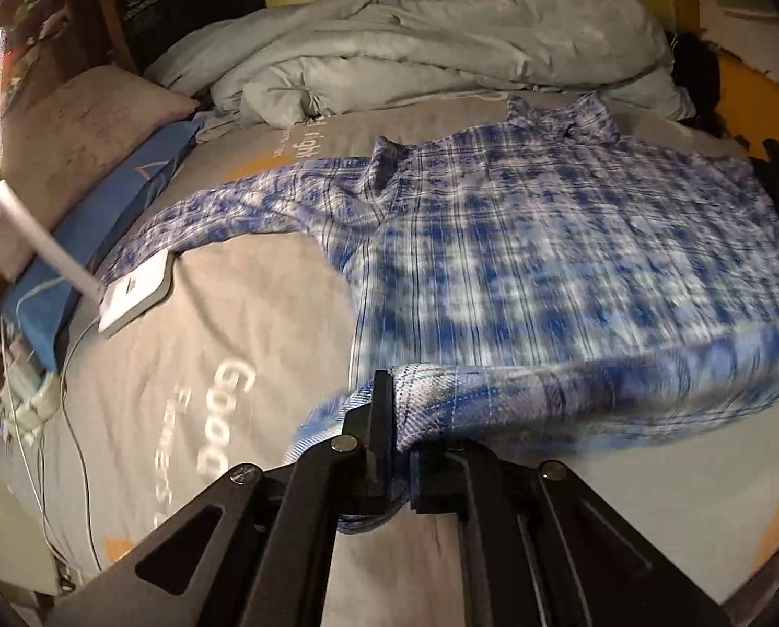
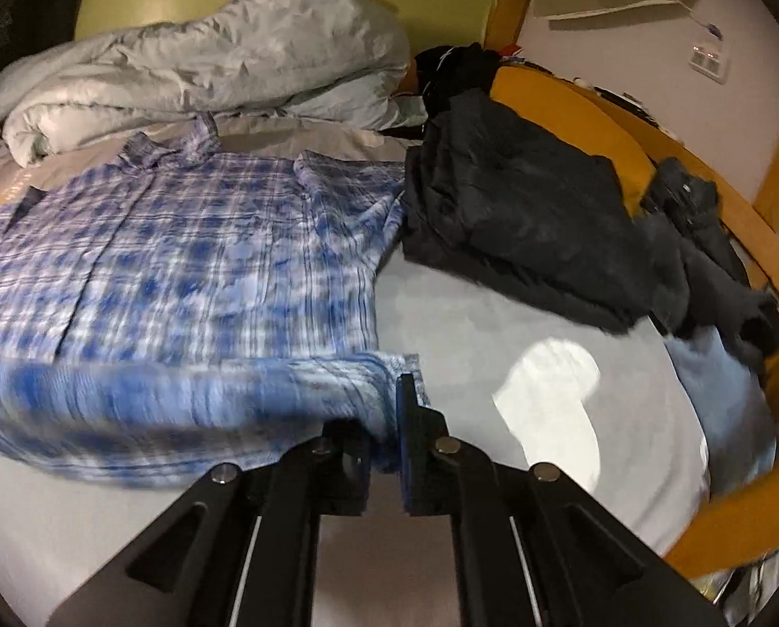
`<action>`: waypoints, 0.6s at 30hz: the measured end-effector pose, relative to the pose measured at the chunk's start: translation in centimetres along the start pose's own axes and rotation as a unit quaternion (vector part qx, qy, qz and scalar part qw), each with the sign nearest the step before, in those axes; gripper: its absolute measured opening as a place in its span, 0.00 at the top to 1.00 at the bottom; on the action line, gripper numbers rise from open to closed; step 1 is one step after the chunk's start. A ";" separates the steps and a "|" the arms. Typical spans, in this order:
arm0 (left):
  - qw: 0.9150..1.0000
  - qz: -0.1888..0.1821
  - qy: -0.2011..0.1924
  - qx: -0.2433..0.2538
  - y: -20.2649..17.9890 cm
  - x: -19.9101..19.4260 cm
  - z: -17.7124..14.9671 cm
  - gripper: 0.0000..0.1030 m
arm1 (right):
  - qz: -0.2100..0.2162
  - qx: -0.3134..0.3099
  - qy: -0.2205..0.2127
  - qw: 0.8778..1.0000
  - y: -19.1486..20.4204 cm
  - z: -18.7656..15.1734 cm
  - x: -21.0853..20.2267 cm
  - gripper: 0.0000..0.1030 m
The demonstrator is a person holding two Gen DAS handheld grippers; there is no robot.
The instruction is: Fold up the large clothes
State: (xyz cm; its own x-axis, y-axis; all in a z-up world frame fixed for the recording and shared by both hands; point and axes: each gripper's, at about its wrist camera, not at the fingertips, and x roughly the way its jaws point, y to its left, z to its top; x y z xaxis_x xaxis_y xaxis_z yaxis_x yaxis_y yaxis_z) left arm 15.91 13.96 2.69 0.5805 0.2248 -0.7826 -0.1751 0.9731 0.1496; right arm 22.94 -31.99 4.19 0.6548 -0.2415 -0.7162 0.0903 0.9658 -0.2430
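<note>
A blue and white plaid shirt (image 1: 546, 240) lies spread on the grey bed sheet (image 1: 243, 313), collar toward the far side; it also shows in the right wrist view (image 2: 180, 261). My left gripper (image 1: 397, 418) is shut on the shirt's near hem at its left corner and lifts it. My right gripper (image 2: 389, 418) is shut on the hem at its right corner. The lifted hem is blurred by motion. One sleeve (image 1: 222, 209) stretches out to the left.
A crumpled grey duvet (image 1: 441, 47) is heaped at the far side. A white lamp base (image 1: 136, 295) with cables sits at left beside a blue pillow (image 1: 102, 224). Dark clothes (image 2: 535, 209) lie at the right by the wooden bed rail (image 2: 729, 198).
</note>
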 end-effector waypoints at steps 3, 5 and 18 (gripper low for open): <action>1.000 -0.003 0.018 -0.003 0.2 2.5 1.7 0.94 | 0.001 -0.009 0.013 1.000 0.5 1.6 2.4 0.95; 1.000 -0.003 0.030 -0.001 0.0 4.4 2.3 0.94 | 0.004 -0.016 0.023 1.000 1.1 2.4 4.1 0.95; 0.999 -0.030 0.019 -0.014 -0.7 9.8 3.0 0.93 | 0.039 -0.004 0.016 0.999 1.6 3.5 7.8 0.95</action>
State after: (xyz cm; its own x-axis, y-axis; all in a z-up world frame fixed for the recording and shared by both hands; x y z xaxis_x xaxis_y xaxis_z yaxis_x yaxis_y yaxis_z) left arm 24.13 15.66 -3.28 0.5606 0.1627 -0.8119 -0.1622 0.9831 0.0850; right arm 30.81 -32.01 0.56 0.6358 -0.1681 -0.7533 0.0333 0.9811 -0.1908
